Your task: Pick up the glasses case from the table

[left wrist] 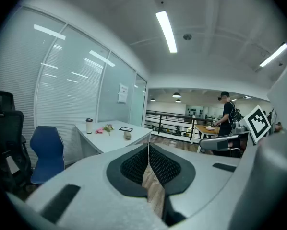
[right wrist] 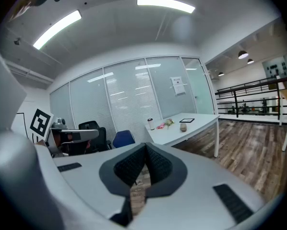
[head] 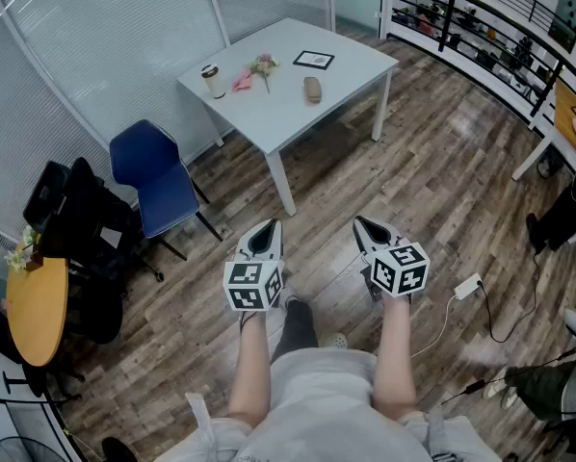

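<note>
Bright ceil. strips point(left wrist: 166, 30), fisheye edges

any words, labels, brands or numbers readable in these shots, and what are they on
No word or number can be read in any view.
Sheet of paper on the glass wall: print too small to read.
Framed card on the table: too blurred to read.
Cup: no legible label.
Left gripper and right gripper: black-and-white square markers only, no letters.
</note>
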### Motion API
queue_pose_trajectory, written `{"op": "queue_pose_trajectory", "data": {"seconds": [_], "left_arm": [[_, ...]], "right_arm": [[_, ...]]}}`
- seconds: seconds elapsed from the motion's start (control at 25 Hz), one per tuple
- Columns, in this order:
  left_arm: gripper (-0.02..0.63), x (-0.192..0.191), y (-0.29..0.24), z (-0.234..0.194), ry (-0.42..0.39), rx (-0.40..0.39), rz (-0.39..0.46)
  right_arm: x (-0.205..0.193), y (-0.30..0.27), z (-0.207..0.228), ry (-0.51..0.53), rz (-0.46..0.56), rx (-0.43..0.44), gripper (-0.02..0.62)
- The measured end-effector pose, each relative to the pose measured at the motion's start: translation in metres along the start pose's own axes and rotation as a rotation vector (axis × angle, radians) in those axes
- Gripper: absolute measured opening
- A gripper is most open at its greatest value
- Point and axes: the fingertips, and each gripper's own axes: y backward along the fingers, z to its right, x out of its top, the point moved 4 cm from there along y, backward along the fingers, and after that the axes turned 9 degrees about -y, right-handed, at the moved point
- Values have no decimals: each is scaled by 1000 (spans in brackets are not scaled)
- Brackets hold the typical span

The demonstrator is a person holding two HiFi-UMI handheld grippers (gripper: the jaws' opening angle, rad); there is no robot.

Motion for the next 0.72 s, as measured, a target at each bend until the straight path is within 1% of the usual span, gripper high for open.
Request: {"op": "queue_pose_trajectory", "data": {"seconds": [0.28, 0.44, 0.56, 0.64, 0.68, 0.72], "left_arm": [[14, 3, -1, -17, 36, 21, 16], [14, 1, 0, -25, 46, 21, 19], [14, -4, -6, -30, 55, 38, 6], [15, -5, -16, -29, 60, 33, -5], [15, -4, -22, -29, 61, 26, -8], [17, -3, -28, -29, 65, 17, -6]], "right_arm": [[0, -13, -2, 14, -8, 0, -5], [4, -17, 0, 3, 44, -18, -5], [4, -22, 3, -18, 58, 7, -6], [8, -22, 8, -16, 62, 9, -5], [11, -23, 11, -16, 66, 7, -2], [13, -24, 14, -19, 69, 9, 24]]}}
